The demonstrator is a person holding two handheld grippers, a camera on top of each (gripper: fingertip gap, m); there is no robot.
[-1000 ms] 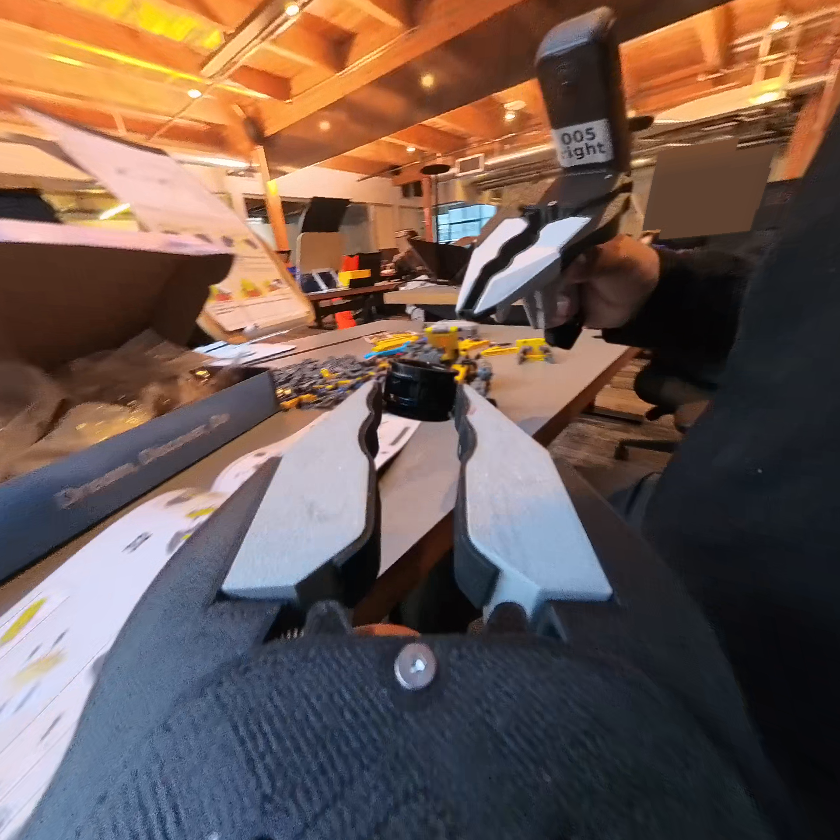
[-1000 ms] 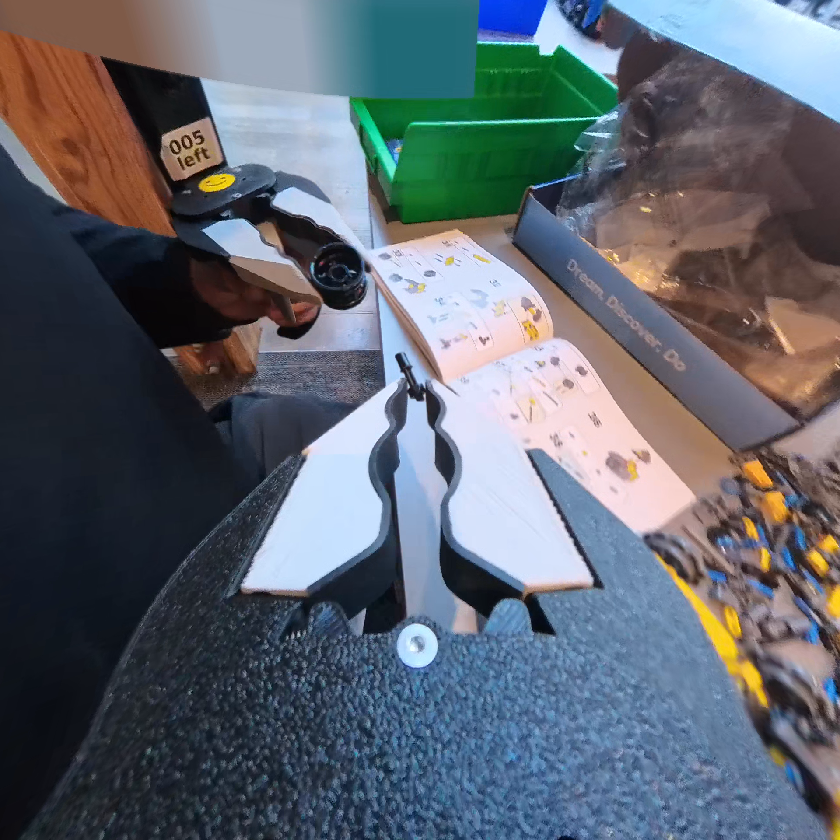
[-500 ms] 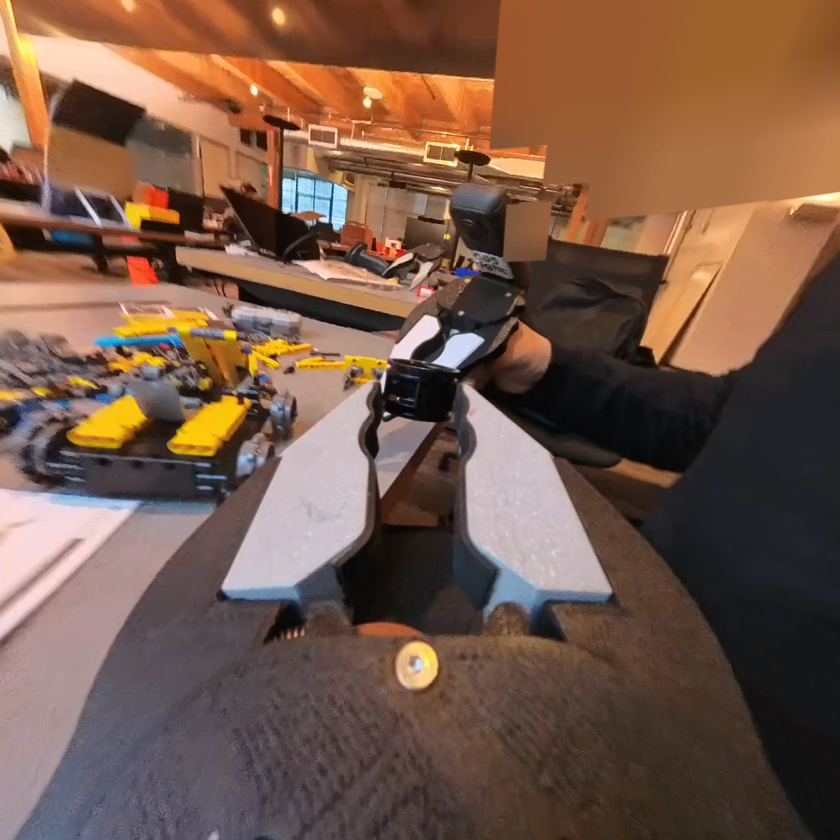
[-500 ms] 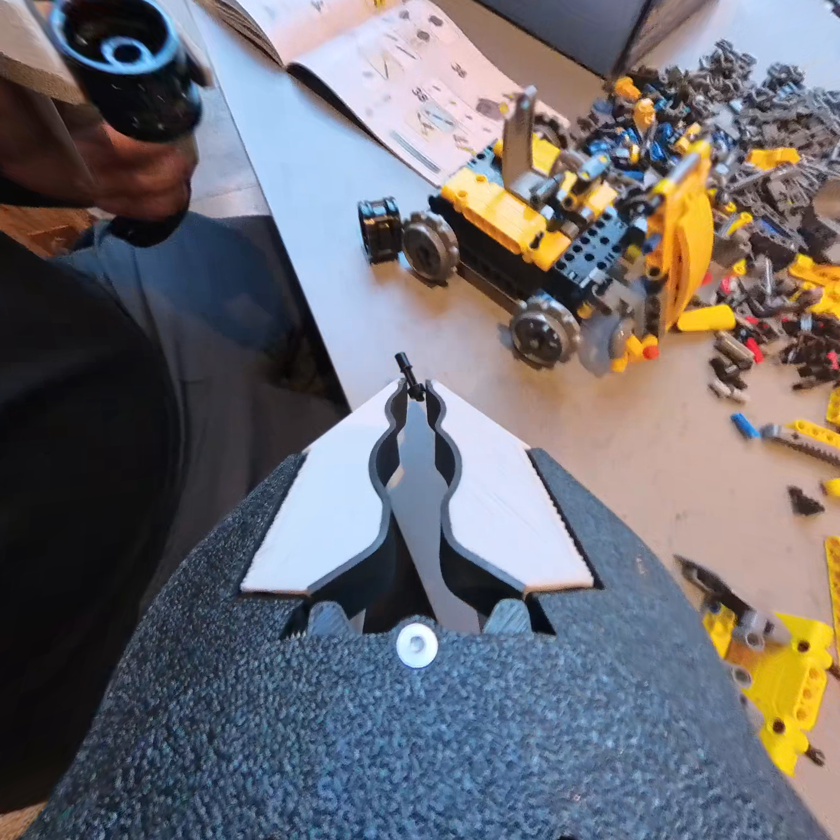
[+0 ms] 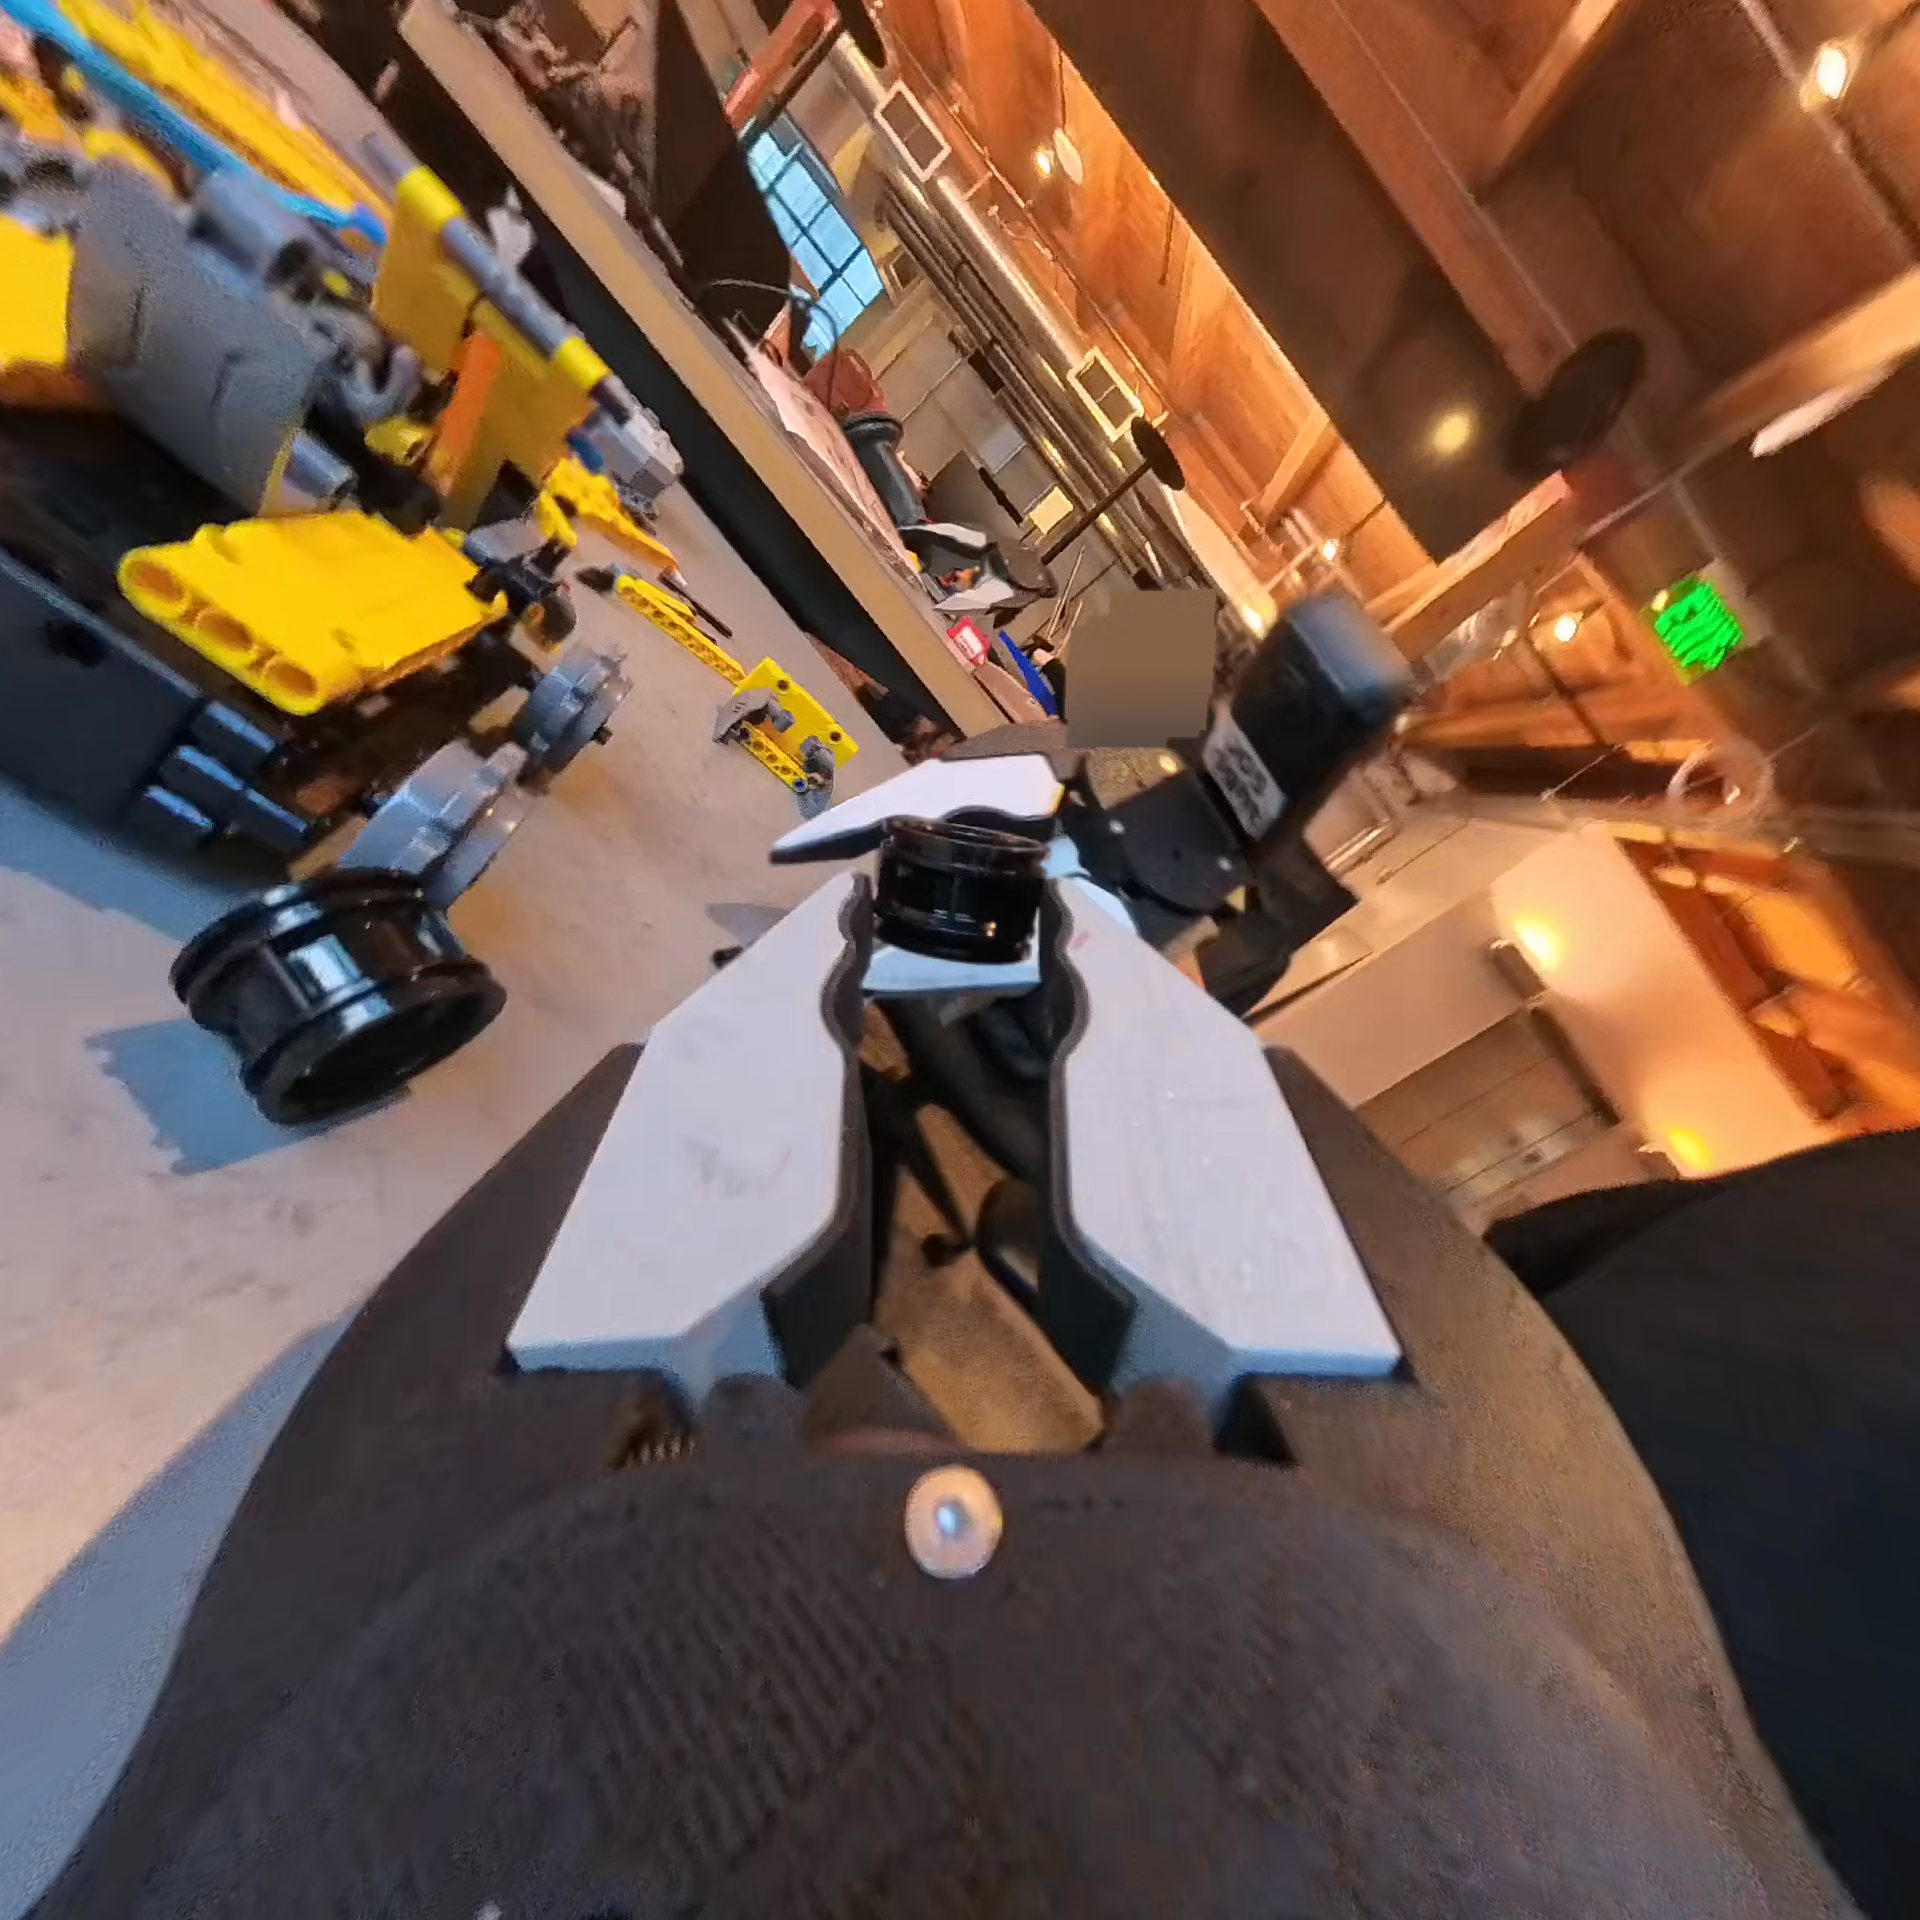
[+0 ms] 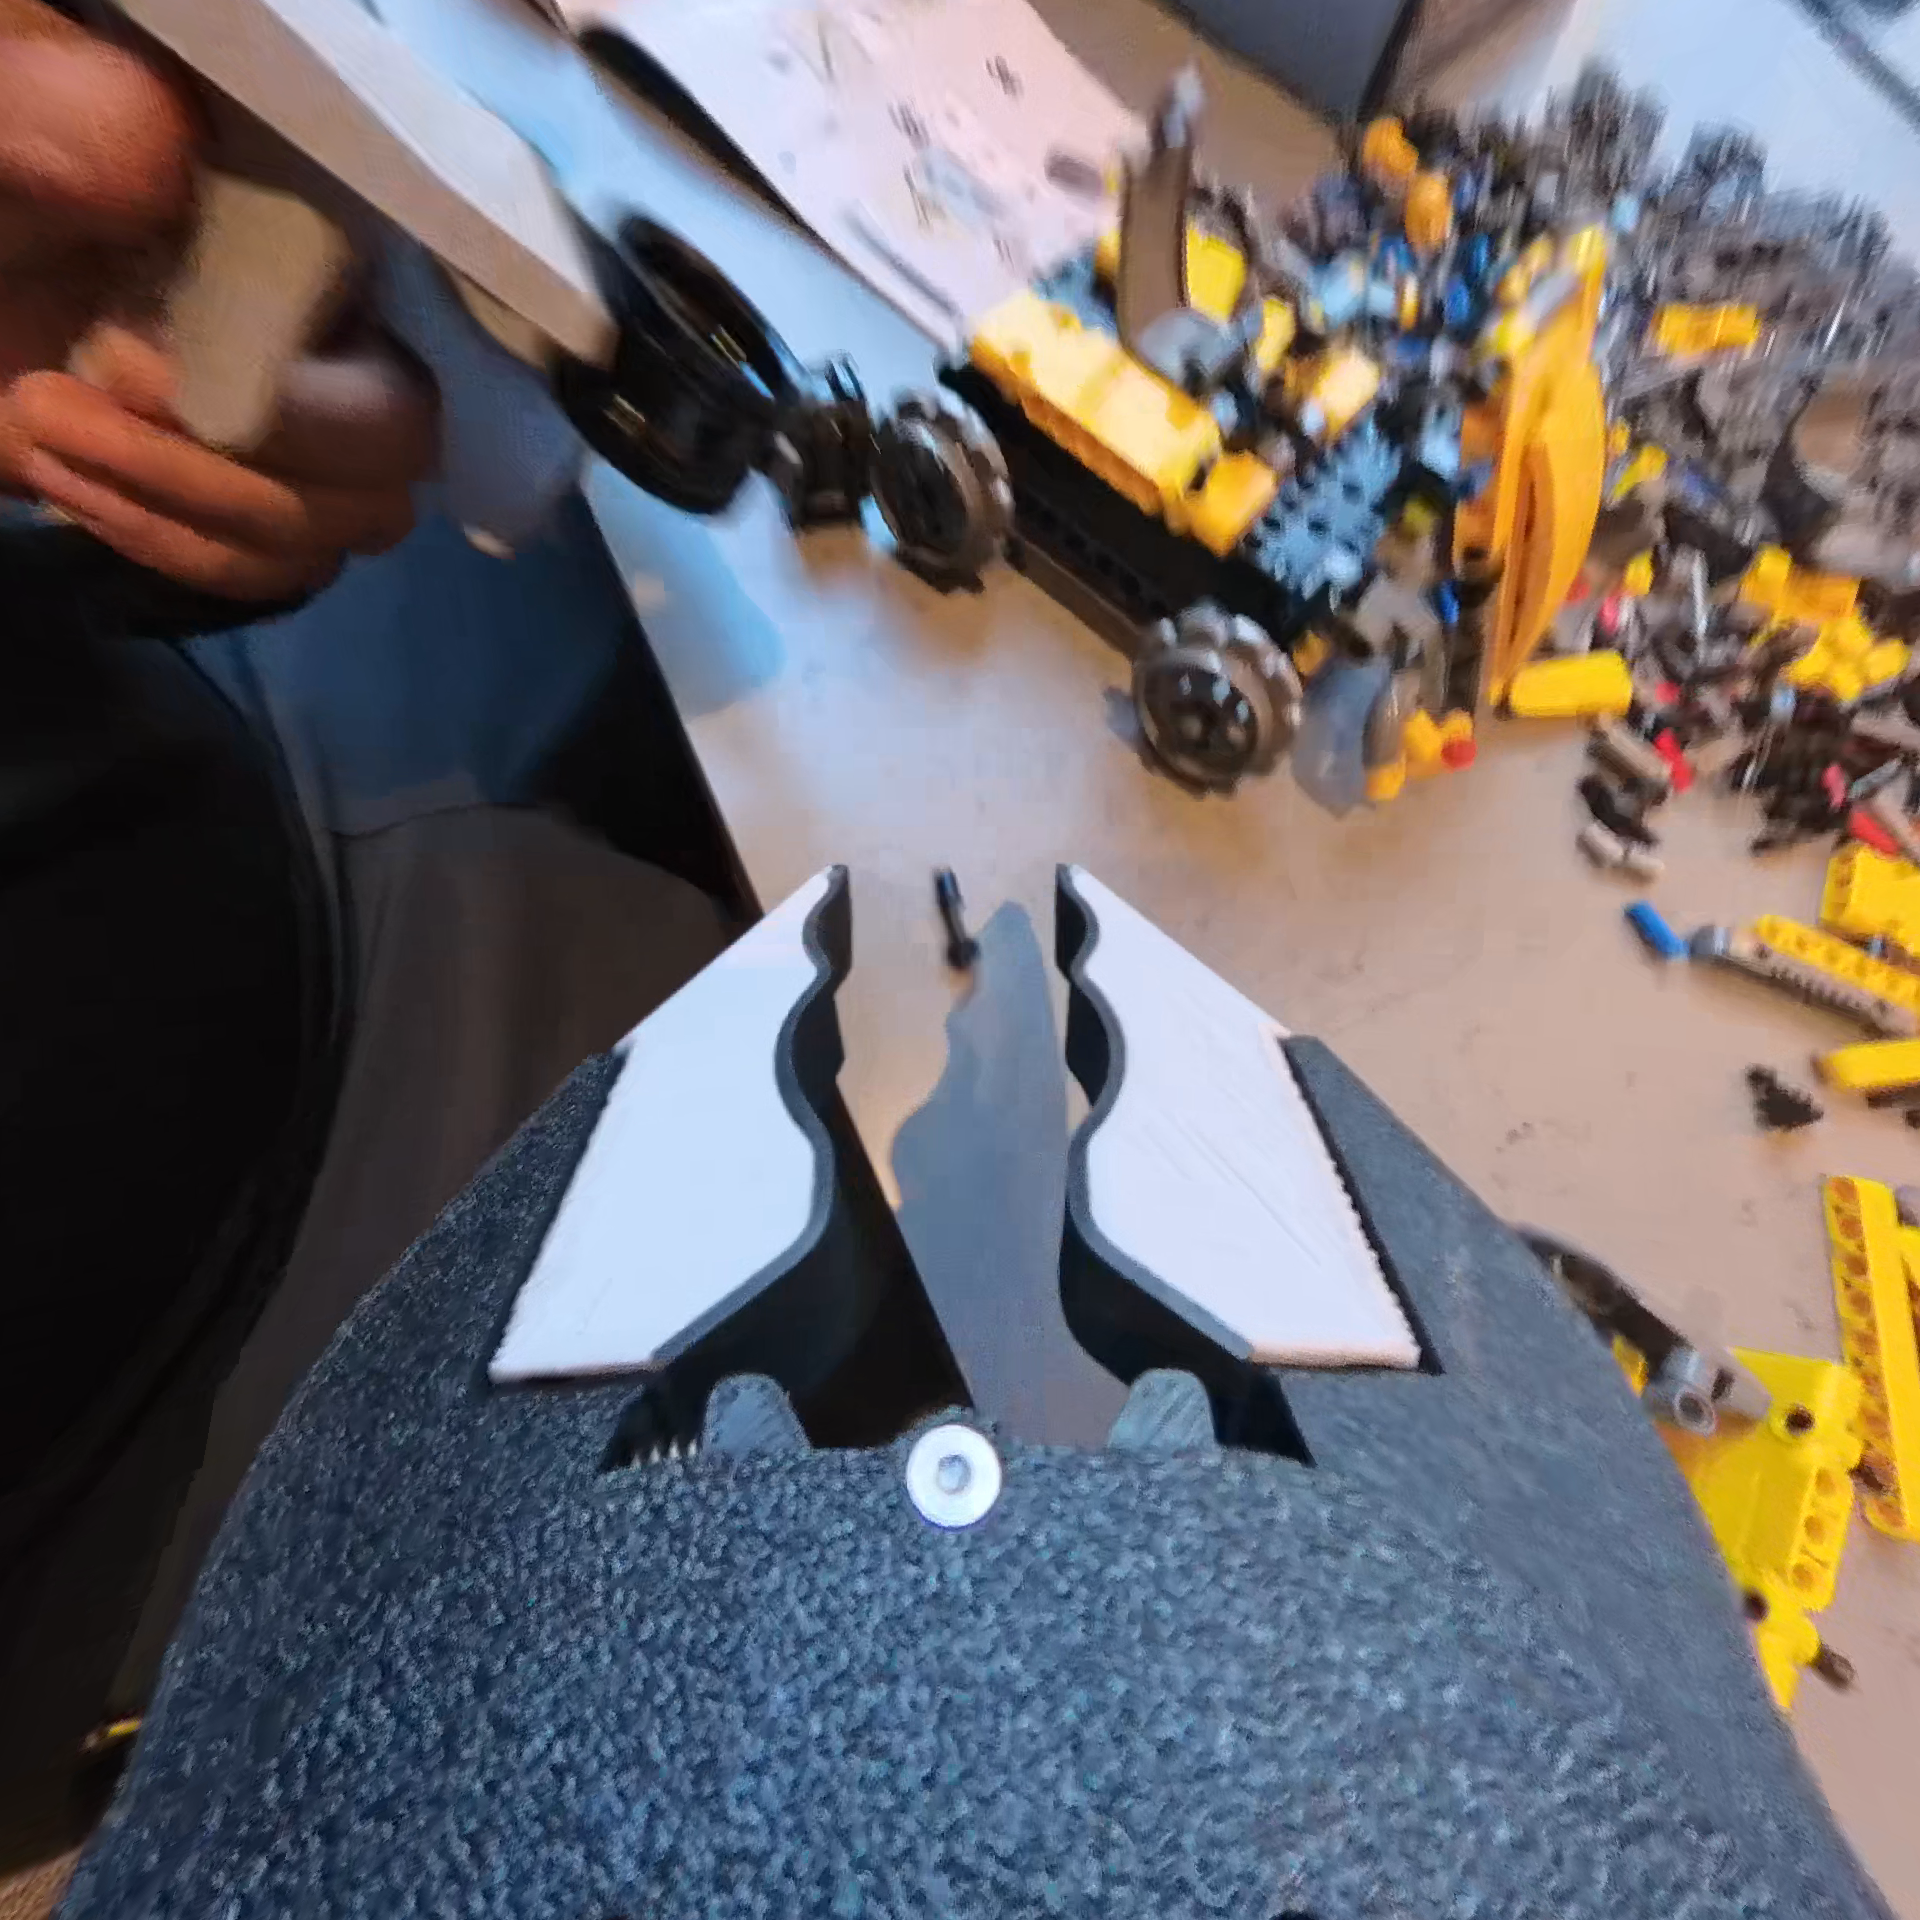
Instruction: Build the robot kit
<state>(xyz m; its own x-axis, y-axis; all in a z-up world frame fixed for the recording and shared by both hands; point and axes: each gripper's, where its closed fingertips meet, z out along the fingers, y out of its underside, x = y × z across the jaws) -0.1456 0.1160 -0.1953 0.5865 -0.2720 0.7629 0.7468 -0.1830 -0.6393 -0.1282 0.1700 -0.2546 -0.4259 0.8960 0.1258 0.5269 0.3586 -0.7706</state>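
A black wheel rim (image 5: pixel 956 891) is held tight by the left gripper (image 5: pixel 954 914), w/ a 2nd rim (image 5: pixel 332 1003) lying on the table (image 5: pixel 135 1195) nearby. The right gripper (image 6: pixel 951 883) is spread open & empty; a small black pin (image 6: pixel 954 918) is seen between its tips, just above the table.

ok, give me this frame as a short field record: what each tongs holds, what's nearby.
left tongs: shut on a black wheel rim, held off the table edge
right tongs: open, nothing gripped; small black pin sits in the gap between the fingers, loose
table: beige top under the right tongs
toy vehicle: yellow and black, partly built, on the table
second rim: black, lying on the table beside the vehicle
loose parts: yellow, black and grey pile beyond the vehicle
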